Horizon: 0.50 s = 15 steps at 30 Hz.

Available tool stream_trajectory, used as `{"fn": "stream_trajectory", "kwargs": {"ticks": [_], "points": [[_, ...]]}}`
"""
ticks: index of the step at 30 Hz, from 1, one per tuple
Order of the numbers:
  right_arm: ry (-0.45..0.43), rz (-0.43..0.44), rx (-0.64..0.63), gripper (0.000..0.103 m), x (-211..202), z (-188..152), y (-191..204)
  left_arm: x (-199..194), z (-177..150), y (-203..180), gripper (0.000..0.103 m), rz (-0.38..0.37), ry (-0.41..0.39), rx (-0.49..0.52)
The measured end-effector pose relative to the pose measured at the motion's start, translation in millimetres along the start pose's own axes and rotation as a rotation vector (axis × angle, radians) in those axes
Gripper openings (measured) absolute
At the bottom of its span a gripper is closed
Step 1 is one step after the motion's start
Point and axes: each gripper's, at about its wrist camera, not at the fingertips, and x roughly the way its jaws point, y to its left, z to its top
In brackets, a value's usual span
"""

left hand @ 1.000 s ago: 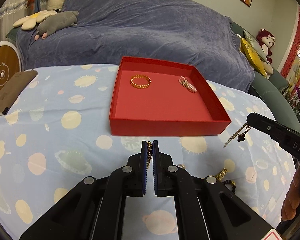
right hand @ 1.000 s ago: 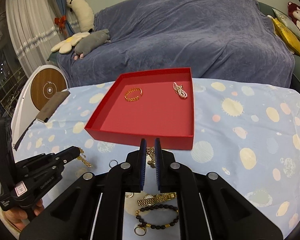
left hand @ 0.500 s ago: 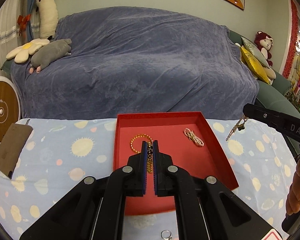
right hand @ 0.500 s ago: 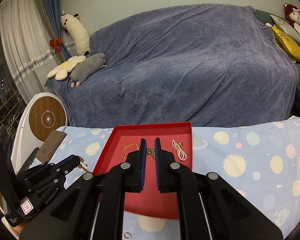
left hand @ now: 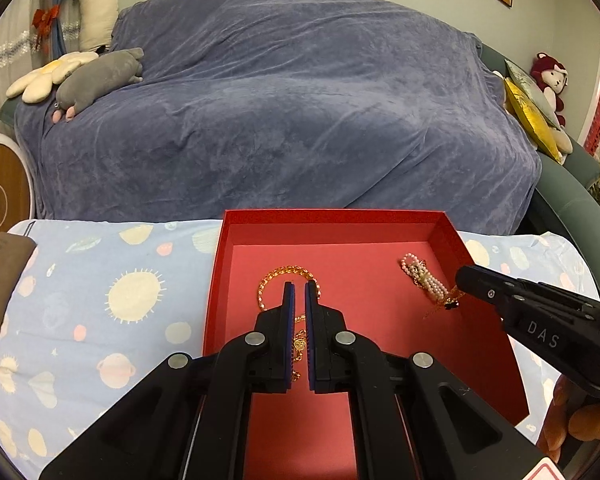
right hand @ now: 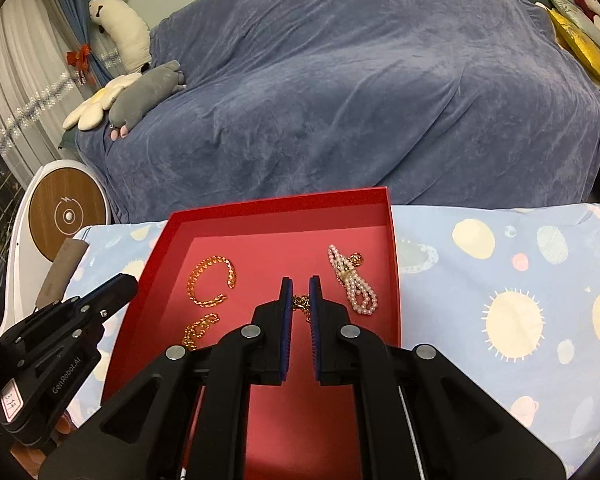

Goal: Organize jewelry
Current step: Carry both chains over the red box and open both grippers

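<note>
Moved: both grippers, bench front → over red tray (left hand: pixel 440 232).
Left gripper (left hand: pixel 299 292): pinching gold chain (left hand: pixel 299 344).
Right gripper (right hand: pixel 300 286): pinching pendant chain (left hand: pixel 444 305).
Next: release both in tray.

The near half of the red tray (right hand: pixel 394 264) floor lies bare, while a gold bracelet (right hand: pixel 211 280) and a pearl strand (right hand: pixel 352 280) take up its far half. Its low walls rim every side. Right of it the tabletop (right hand: pixel 500 280) is open; the blue-covered sofa (right hand: pixel 360 100) blocks the far side.
</note>
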Motion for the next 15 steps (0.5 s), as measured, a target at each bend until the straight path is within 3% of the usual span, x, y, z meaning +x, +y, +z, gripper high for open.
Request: {"fn": "stream_trajectory", "kwargs": {"ticks": [8,10,12,15], "points": [[0.014,-0.047,0.005,0.012,13,-8,-9,12,-8,16,0.003,0.026,0.03,-0.024],[0.005,-0.045,0.022,0.024,8,-9,-13,12,-10,19,0.005,0.036,0.035,-0.032],[-0.013,-0.046,0.029,0.034,-2,-11,-15,8,-12,21,0.009,0.036,0.035,-0.036],[-0.038,-0.053,0.021,0.036,-24,-14,-15,-4,-17,26,0.031,0.044,0.028,-0.047]]}}
